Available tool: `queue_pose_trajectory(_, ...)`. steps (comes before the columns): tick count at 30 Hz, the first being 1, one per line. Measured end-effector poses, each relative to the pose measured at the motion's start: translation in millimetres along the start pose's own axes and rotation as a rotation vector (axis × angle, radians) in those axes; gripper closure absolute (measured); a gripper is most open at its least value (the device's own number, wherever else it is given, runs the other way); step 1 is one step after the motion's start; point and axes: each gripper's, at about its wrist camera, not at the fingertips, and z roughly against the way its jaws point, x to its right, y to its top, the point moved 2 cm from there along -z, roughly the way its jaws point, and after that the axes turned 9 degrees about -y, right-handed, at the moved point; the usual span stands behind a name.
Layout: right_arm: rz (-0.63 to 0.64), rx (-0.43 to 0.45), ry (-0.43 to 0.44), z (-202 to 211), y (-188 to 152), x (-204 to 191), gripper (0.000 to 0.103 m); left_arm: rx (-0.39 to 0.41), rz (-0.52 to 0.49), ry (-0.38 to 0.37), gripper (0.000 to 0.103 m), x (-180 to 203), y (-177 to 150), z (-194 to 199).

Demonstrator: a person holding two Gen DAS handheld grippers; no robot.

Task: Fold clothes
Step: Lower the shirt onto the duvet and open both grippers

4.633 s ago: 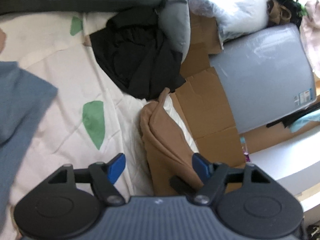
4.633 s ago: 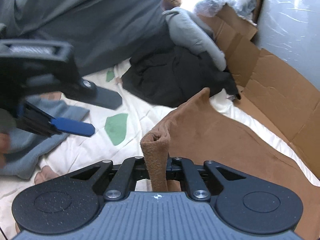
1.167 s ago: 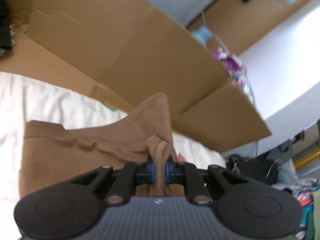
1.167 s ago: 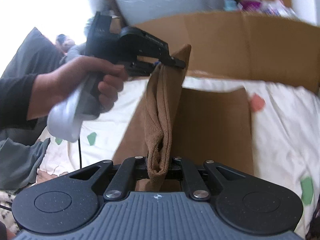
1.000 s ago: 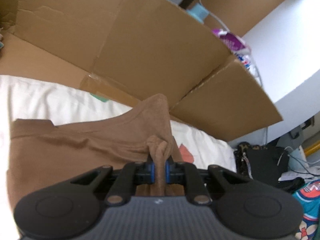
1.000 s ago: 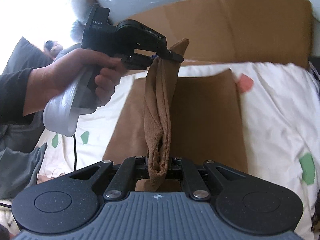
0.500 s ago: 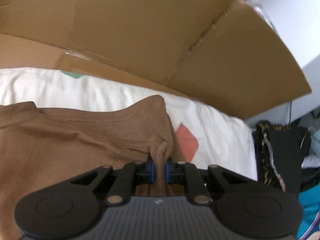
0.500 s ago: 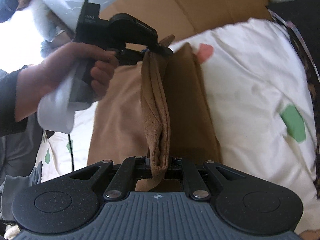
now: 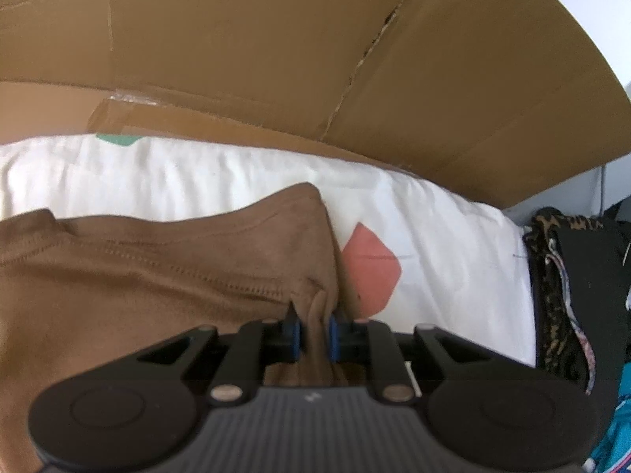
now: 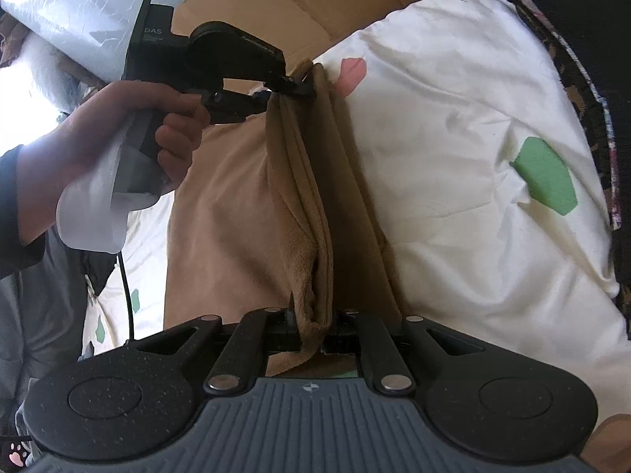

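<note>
A brown garment lies on the white bed sheet. My left gripper is shut on a bunched corner of it, close to the sheet. In the right wrist view the garment stretches as a folded edge between both grippers. My right gripper is shut on the near corner. The left gripper, held by a hand, pinches the far corner low over the bed.
A flattened cardboard box stands along the far side of the bed. The sheet has a pink patch and a green patch. Dark patterned fabric lies at the bed's right edge. A plastic-wrapped grey pad is behind.
Both grippers have carried the brown garment's edge across and down toward the bed's right side. The garment has spread flatter on the sheet. Both stay shut on it.
</note>
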Motion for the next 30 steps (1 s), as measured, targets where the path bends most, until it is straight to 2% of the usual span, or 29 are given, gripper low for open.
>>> queue_pose_trajectory(6, -0.025, -0.018, -0.012, -7.2, -2.8, 5.9, 0.098, 0.024, 0.026, 0.003, 0.088, -1.7, -2.7, -3.3)
queue_pose_trajectory(10, -0.056, -0.051, -0.022, -9.5, -6.3, 14.5, 0.095, 0.015, 0.023, 0.007, 0.075, 3.5, -1.8, -6.6)
queue_pose_trajectory(12, -0.058, -0.066, -0.025, -6.7, -7.7, 16.1, 0.093, 0.015, 0.019, -0.02, 0.057, 6.5, 0.5, -3.2)
queue_pose_trajectory(16, -0.076, -0.074, -0.021, 6.9, -7.8, 24.4, 0.087, 0.025, -0.017, -0.029, 0.055, 12.4, 4.9, 12.9)
queue_pose_trajectory(20, -0.073, -0.044, -0.03, 21.9, -6.6, 29.7, 0.087, 0.03, -0.098, -0.017, 0.058, 15.0, 4.3, 30.0)
queue_pose_trajectory(22, -0.066, -0.025, -0.038, 28.3, -5.4, 31.3, 0.087, 0.012, -0.14, -0.014, 0.064, 14.9, -0.2, 33.5)
queue_pose_trajectory(23, -0.062, -0.015, -0.043, 31.5, -4.8, 32.1, 0.087, -0.003, -0.162, -0.015, 0.074, 15.1, -3.6, 33.4)
queue_pose_trajectory(24, -0.059, -0.005, -0.047, 34.7, -4.3, 33.0, 0.087, -0.019, -0.183, -0.015, 0.079, 15.7, -7.7, 32.1)
queue_pose_trajectory(27, -0.049, 0.028, -0.06, 43.4, 0.4, 36.7, 0.087, -0.056, -0.238, -0.017, 0.086, 19.0, -21.3, 25.5)
queue_pose_trajectory(30, -0.055, 0.049, -0.073, 46.5, 8.2, 42.2, 0.087, -0.075, -0.257, -0.035, 0.088, 22.4, -31.7, 16.5)
